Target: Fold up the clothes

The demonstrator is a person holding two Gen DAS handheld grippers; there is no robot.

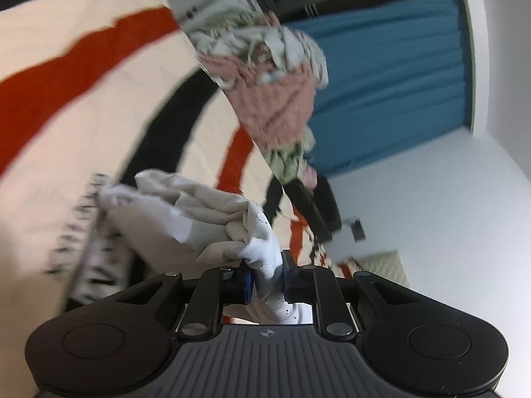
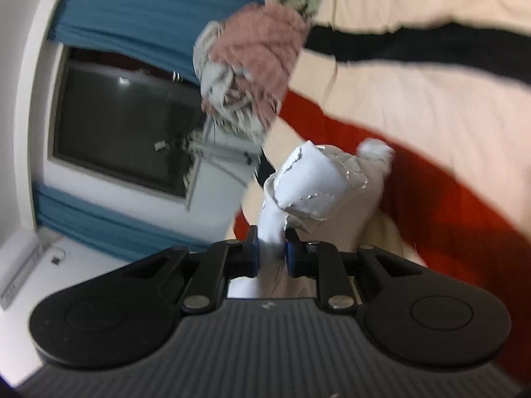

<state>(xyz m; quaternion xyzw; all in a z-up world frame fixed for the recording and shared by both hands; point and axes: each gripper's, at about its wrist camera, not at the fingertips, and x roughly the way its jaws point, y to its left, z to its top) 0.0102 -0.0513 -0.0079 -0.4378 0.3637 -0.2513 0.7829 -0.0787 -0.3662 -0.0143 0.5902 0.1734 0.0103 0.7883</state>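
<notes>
The left gripper (image 1: 265,278) has its two blue-padded fingers (image 1: 247,282) drawn close together, and they pinch a white edge of the crumpled beige and white garment (image 1: 199,219). The cloth passes between the pads and goes on below them toward the gripper body. From the pinch the garment spreads toward ten o'clock in thick folds, over the cream blanket with red and black curved stripes (image 1: 66,106).

In the right wrist view, the right gripper (image 2: 271,253) is also nearly closed, and a white fold of the same beige and white garment (image 2: 318,182) is clamped between its blue pads (image 2: 254,255). The bunch of cloth rises from the fingers toward one o'clock, with torn-looking white edges, and it is above the striped blanket (image 2: 431,116).

Farther away, at about twelve o'clock from each gripper, a heap of mixed clothes in pink, grey and green (image 1: 265,76) lies on the blanket. Behind it hangs a blue curtain (image 1: 391,76), and a dark window (image 2: 126,126) shows in the right wrist view. Both pictures are blurred.
</notes>
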